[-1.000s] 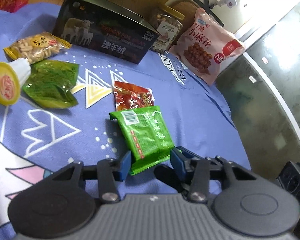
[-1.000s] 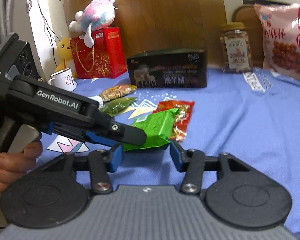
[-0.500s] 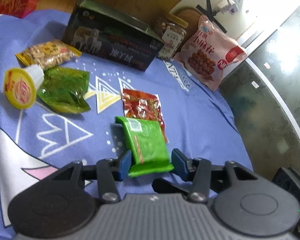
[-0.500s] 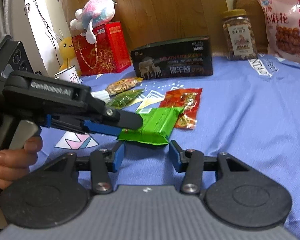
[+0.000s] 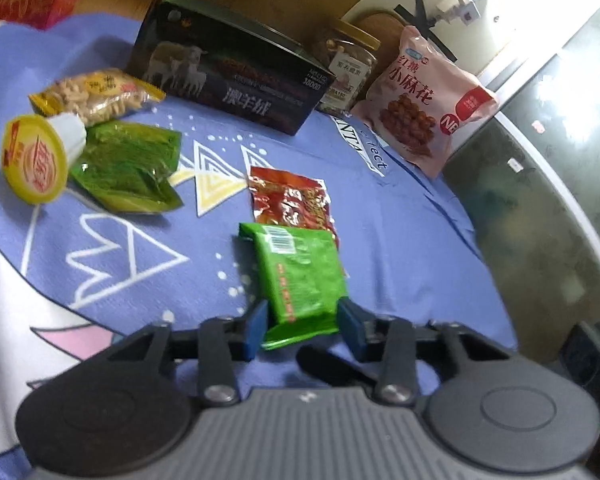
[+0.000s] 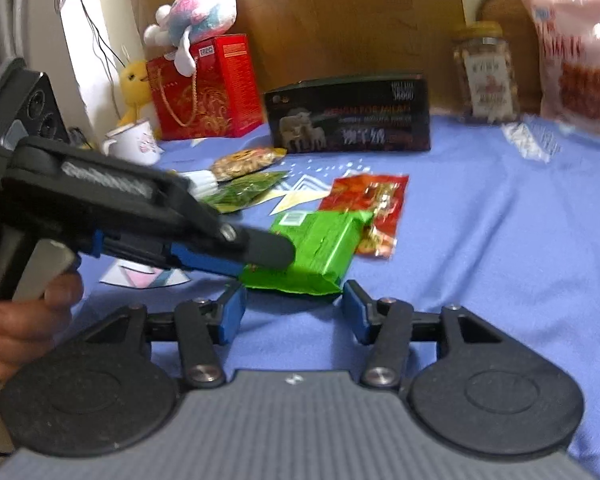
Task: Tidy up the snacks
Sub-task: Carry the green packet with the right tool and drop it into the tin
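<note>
A bright green snack packet (image 5: 304,276) sits with its near end between the fingers of my left gripper (image 5: 302,326), whose jaws stand at its two sides; it rests partly over a red packet (image 5: 290,200). In the right wrist view the left gripper (image 6: 260,258) reaches the same green packet (image 6: 320,248) from the left. My right gripper (image 6: 294,314) is open and empty just in front of it. On the blue cloth lie a dark green packet (image 5: 130,168), a peanut packet (image 5: 96,94) and a yellow-lidded cup (image 5: 36,158).
At the back stand a dark box (image 5: 228,80), a jar (image 5: 348,68) and a pink snack bag (image 5: 428,96). A red gift box (image 6: 208,84) with a plush toy and a white mug (image 6: 134,140) stand at the far left. The table edge (image 5: 560,200) curves along the right.
The left gripper has moved the green packet forward over the red packet's near end. The right gripper has come closer to the packet.
</note>
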Demonstrator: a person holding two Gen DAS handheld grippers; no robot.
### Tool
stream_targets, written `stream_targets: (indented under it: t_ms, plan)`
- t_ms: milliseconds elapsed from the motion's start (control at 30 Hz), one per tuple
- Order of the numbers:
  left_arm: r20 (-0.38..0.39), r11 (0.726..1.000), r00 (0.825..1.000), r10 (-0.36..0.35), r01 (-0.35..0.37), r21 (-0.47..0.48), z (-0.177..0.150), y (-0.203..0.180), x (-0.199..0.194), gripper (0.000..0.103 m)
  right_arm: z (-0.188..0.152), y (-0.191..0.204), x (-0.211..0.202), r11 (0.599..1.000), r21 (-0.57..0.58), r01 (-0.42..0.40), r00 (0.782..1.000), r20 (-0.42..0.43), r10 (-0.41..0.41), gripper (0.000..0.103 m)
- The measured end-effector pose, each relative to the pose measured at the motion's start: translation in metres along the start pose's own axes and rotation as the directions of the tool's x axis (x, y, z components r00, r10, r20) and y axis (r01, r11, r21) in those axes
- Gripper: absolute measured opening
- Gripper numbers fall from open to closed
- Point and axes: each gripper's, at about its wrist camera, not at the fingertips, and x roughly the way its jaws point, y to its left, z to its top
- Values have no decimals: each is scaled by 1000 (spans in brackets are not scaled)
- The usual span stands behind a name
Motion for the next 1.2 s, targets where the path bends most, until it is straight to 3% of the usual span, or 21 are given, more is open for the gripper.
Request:
stream_targets:
  t_ms: [33, 433, 700, 967, 1133, 1200]
  plan:
    - [-3, 1000, 1000, 0, 0, -1, 1, 0, 0, 29, 1, 0, 1, 1000, 1, 7, 1000, 3, -7, 46]
    - [103, 998, 995, -8, 2, 58, 32, -11, -32, 27, 25, 3, -5, 1000, 10, -2, 989, 151, 1, 43]
    - [196, 992, 980, 33, -56, 115, 107, -13, -21, 27, 90, -19, 39, 1000, -8, -18, 973, 229, 20, 43]
    - [237, 983, 959, 153, -172, 63, 204, 28, 35, 28, 165, -61, 137, 993, 58, -107, 982, 165, 96, 45]
    - [250, 963, 933, 259, -269, 4, 229, 53, 50, 32, 184, -66, 180, 986, 95, -135, 986, 116, 124, 53]
    - [280, 968, 929, 243, -251, -5, 227, 57, 37, 32, 180, -68, 171, 984, 110, -138, 983, 138, 122, 53]
